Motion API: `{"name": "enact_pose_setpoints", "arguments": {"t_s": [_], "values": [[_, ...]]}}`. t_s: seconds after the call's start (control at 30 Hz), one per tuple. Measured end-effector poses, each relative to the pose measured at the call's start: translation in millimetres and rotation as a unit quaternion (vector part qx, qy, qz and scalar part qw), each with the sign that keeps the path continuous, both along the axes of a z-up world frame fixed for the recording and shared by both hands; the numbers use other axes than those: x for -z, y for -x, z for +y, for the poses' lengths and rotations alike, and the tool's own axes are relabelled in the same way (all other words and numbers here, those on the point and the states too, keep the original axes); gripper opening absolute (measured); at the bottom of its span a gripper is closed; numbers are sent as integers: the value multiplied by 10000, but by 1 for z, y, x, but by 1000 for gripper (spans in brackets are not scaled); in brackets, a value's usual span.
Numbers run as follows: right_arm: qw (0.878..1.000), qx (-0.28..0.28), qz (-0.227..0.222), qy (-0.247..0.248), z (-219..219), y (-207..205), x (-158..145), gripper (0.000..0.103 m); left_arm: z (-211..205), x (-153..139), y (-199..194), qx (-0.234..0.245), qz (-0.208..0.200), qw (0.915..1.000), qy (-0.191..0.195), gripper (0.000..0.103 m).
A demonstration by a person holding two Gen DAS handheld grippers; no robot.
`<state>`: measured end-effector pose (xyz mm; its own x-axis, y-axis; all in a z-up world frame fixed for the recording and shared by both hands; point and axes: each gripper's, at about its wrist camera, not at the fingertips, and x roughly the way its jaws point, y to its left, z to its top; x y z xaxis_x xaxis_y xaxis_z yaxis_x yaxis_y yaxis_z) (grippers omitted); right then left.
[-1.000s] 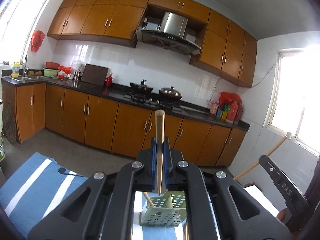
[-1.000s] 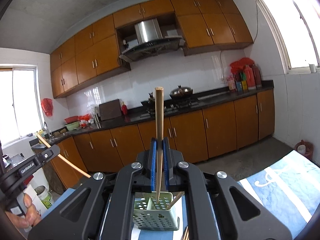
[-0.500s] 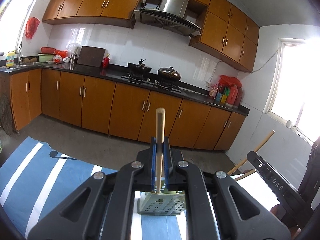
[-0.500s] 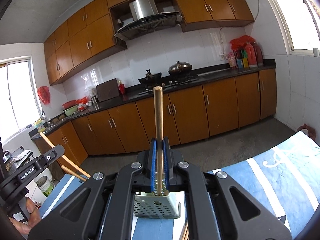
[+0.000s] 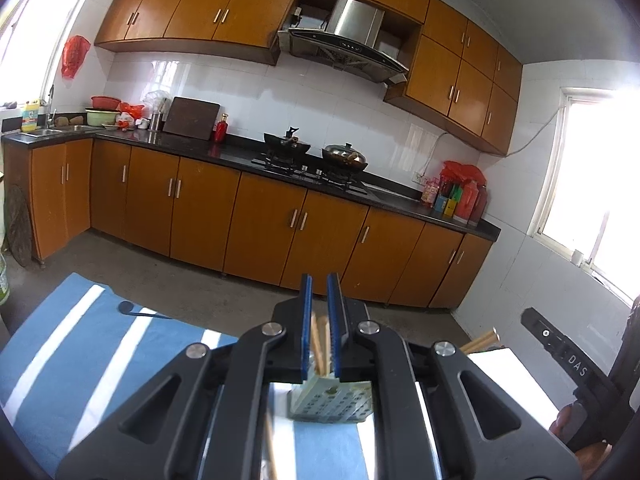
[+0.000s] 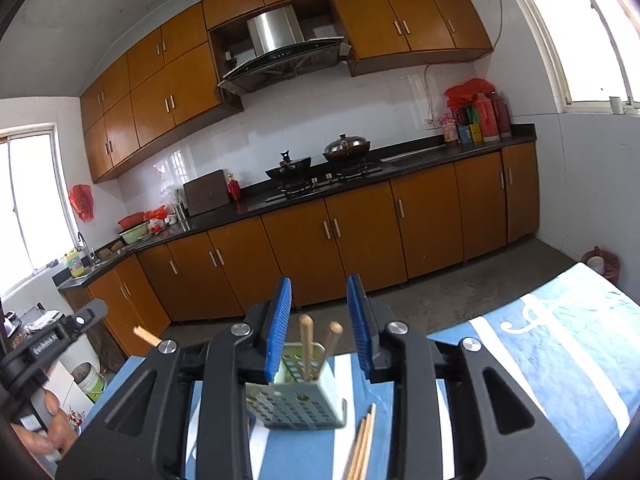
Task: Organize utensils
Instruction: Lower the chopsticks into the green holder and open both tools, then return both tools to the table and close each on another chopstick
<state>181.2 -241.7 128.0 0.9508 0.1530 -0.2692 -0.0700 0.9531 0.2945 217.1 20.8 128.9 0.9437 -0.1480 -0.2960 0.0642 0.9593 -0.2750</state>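
Observation:
A pale green perforated utensil basket (image 6: 296, 400) stands on the blue striped cloth (image 6: 540, 360); it also shows in the left wrist view (image 5: 332, 400). Two wooden chopsticks (image 6: 307, 346) stand upright in it. My right gripper (image 6: 320, 320) is open just above the basket, with the chopsticks between its jaws but untouched. My left gripper (image 5: 320, 320) is open by a narrow gap above the basket, with chopstick tops (image 5: 320, 344) loose between its jaws. Several more chopsticks (image 6: 362, 444) lie on the cloth beside the basket.
The cloth's far edge drops to the kitchen floor (image 5: 160, 276). Wooden cabinets (image 5: 280, 224) and a stove counter line the far wall. The other handheld gripper shows at each view's side (image 5: 568, 352), (image 6: 48, 340). A small spoon-like mark (image 5: 132, 309) lies on the cloth.
Both grippers lowered their chopsticks into the basket and opened, letting them go. The right jaws have spread wide; the left ones only a little.

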Motion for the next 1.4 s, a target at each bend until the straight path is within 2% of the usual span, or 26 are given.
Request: {"name": "enact_pose_setpoints", "arguments": {"t_s": [0.13,0.23,0.33,0.4,0.53,0.67,0.77,0.93,1.17,1.4], "values": [[9988,94,431,190,-8,16,30,31,14,15,28,-87,155,9996,-210,17],[9925,67,1169,358,-8,19,72,31,22,39,41,-168,462,9974,-522,18],[9804,-98,1911,478,1,17,121,30,34,72,43,-179,953,9933,-630,18],[9705,-323,2358,378,9,17,153,25,41,98,40,-223,1353,9884,-653,18],[9577,-547,2819,195,25,15,188,22,44,142,39,-192,1924,9788,-682,18],[9524,-649,2962,301,39,16,202,20,42,171,42,-86,2285,9711,-687,18],[9495,-691,3035,405,46,14,208,20,41,183,43,-4,2418,9681,-661,18],[9515,-537,2944,722,44,15,209,9,32,185,39,161,2497,9661,-631,18],[9528,193,2947,702,13,11,211,8,17,197,33,510,2687,9606,-500,18],[9533,186,2887,864,13,13,211,8,-2,213,25,701,2869,9529,-693,17]]}}
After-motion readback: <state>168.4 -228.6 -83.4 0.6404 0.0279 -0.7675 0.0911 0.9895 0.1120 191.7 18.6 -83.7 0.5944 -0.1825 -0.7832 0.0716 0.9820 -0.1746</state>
